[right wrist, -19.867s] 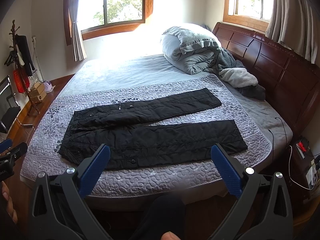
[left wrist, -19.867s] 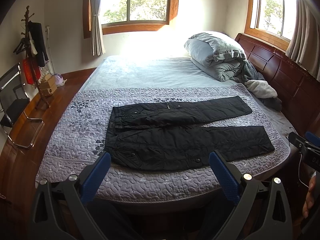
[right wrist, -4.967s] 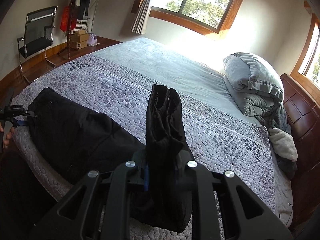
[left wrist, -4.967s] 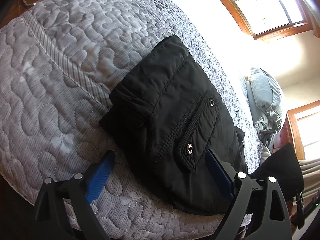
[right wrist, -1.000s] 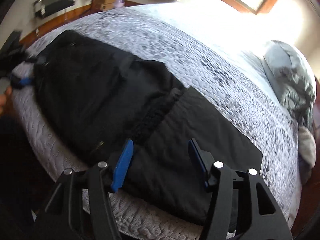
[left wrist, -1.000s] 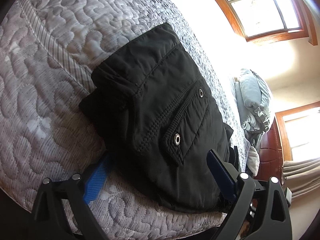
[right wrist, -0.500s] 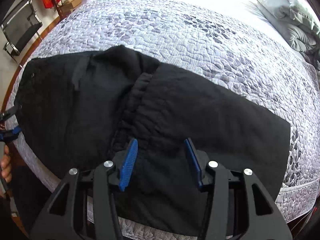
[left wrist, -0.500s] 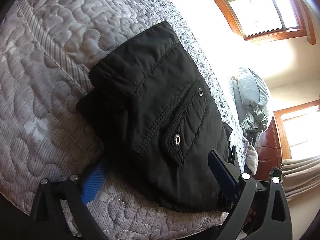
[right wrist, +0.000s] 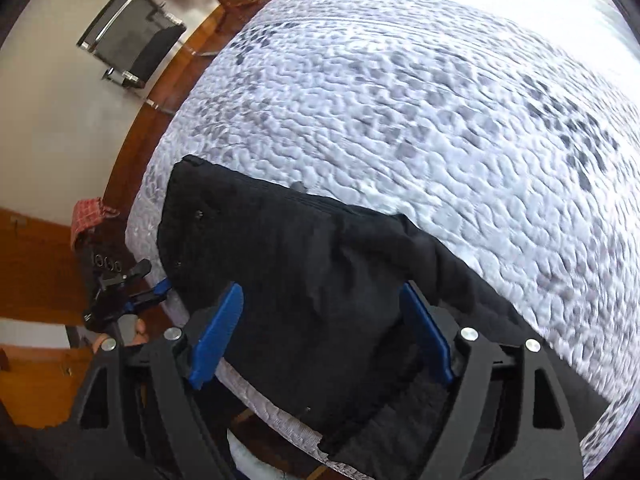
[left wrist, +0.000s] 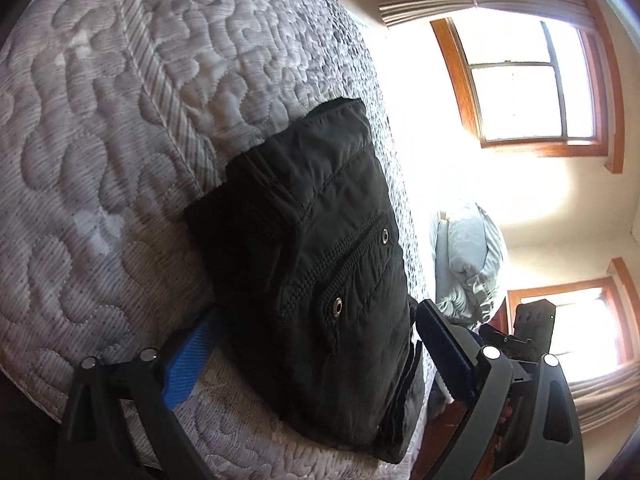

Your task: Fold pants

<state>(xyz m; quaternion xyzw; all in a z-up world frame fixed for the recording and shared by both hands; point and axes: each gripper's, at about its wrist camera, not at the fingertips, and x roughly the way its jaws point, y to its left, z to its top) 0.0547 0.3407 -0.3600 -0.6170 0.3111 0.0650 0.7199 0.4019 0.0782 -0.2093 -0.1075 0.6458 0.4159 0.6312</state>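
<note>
Black padded fabric, stitched and fitted with metal snaps: the pants lie folded into a thick bundle on the grey quilt, close to the bed's near edge.

Your left claw stands wide open. Its left blue pad is partly tucked under the bundle's edge, and the right pad sits just off the opposite side, so the bundle lies between your fingers and directly ahead of them. The pocket flap with its two snaps lies straight ahead of the claw.

Your right claw is likewise open, jaws spread, with the pants directly between and ahead of the pads. Nothing is gripped by either claw.

Assessment: the material looks soft, bulky and somewhat slick on its surface. It should be light to lift but springy, so layers are likely to slide apart or puff open if pinched loosely. A thin pinch on the top layer alone would probably peel the fold open.

Recommendation: take hold at the stacked edge, catching all layers together, preferably at the stiffer waistband or pocket seam. Close firmly before lifting. The bundle's far side in the right view is blurred; the layer count there cannot be confirmed.
</note>
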